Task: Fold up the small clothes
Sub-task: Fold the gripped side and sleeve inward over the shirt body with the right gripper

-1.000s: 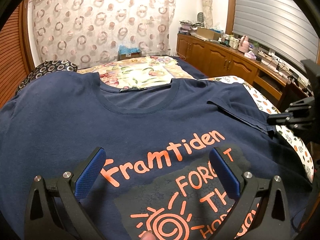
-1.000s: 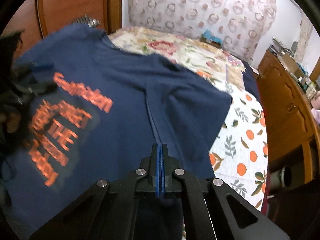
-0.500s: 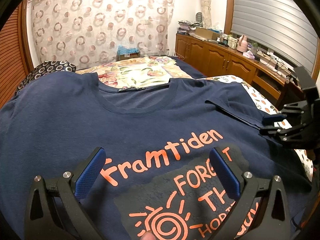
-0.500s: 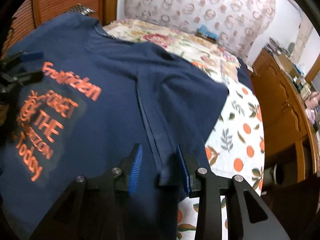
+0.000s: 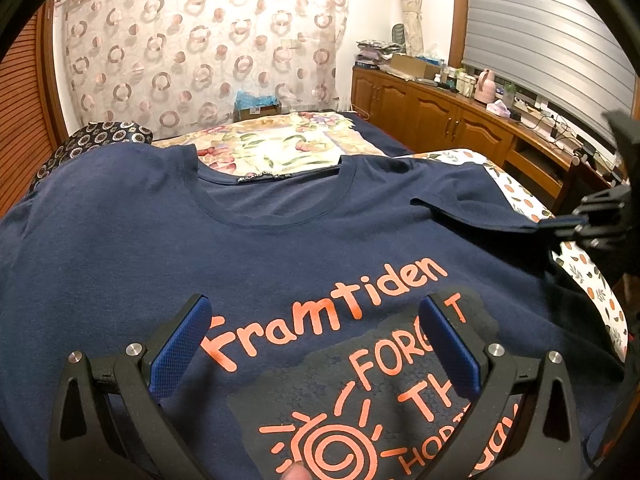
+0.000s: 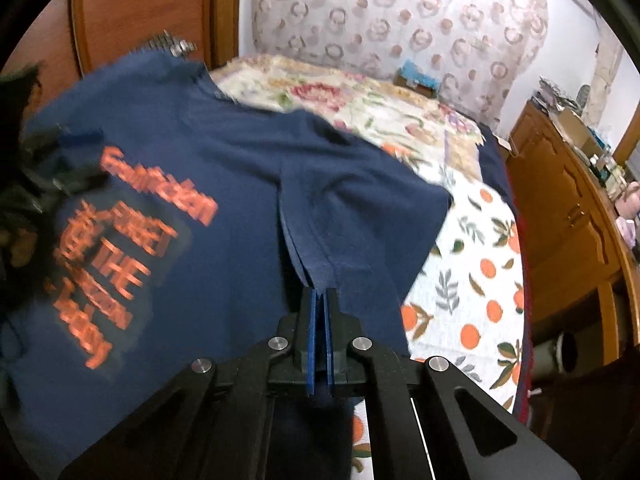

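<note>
While the navy T-shirt (image 5: pixel 256 256) lies spread face up on the bed (image 5: pixel 280 148), its orange lettering toward the cameras and its neckline toward the far curtain (image 5: pixel 200 48), the left gripper (image 5: pixel 316 344) hangs over the chest print, angled downward, with its jaws standing wide and both blue pads clear of the cloth. A fingertip (image 5: pixel 296 472) shows at the bottom edge of that view. Off to the shirt's right side, the right gripper (image 6: pixel 319 300) also tilts downward and has its jaws pinched narrow on the sleeve (image 6: pixel 360 216), a fold of the navy fabric caught between the two blue pads and drawn up into a ridge running away from them. From the left wrist view this gripper appears at the right edge, at the sleeve's hem. Beneath the sleeve lies an orange-patterned sheet (image 6: pixel 476 280), with wooden cabinets (image 5: pixel 440 120) beyond.
</note>
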A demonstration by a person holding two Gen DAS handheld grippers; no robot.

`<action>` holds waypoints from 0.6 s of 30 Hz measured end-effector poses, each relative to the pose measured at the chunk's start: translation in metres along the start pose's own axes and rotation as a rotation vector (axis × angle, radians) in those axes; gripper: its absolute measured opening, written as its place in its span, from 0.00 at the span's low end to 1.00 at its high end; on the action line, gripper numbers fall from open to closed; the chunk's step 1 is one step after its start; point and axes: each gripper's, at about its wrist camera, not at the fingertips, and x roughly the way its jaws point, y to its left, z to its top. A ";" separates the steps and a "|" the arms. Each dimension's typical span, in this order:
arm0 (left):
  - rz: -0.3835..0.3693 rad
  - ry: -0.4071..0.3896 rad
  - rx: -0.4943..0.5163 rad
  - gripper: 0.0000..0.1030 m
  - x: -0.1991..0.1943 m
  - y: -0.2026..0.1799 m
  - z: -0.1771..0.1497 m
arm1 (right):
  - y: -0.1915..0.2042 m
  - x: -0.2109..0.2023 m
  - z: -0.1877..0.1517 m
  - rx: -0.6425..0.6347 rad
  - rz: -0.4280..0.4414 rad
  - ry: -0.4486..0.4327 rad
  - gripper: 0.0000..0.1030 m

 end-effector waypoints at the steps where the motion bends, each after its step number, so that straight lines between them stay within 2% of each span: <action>1: -0.001 0.000 -0.001 1.00 0.000 0.000 0.000 | 0.001 -0.004 0.003 0.001 0.013 -0.015 0.03; 4: 0.001 -0.001 0.001 1.00 -0.001 0.000 0.000 | 0.009 -0.011 0.008 0.012 0.081 -0.036 0.03; 7: -0.001 -0.001 -0.002 1.00 0.000 0.000 0.000 | 0.018 -0.002 0.006 0.031 0.175 -0.011 0.03; 9: 0.000 -0.002 -0.003 1.00 0.000 0.000 0.000 | 0.021 0.007 0.003 0.036 0.198 0.008 0.03; 10: 0.000 -0.002 -0.005 1.00 0.000 0.001 0.000 | 0.023 0.013 0.002 0.029 0.199 0.018 0.04; 11: 0.000 -0.003 -0.007 1.00 -0.001 0.002 0.001 | 0.024 0.018 0.001 0.021 0.184 0.025 0.14; 13: 0.001 -0.003 -0.009 1.00 -0.001 0.003 0.001 | 0.023 0.025 0.003 0.019 0.142 0.031 0.27; 15: 0.000 -0.004 -0.009 1.00 -0.001 0.003 0.001 | 0.019 0.027 0.006 0.031 0.138 0.013 0.28; 18: 0.002 -0.005 -0.007 1.00 -0.001 0.003 0.001 | 0.014 0.028 0.011 0.022 0.100 -0.009 0.36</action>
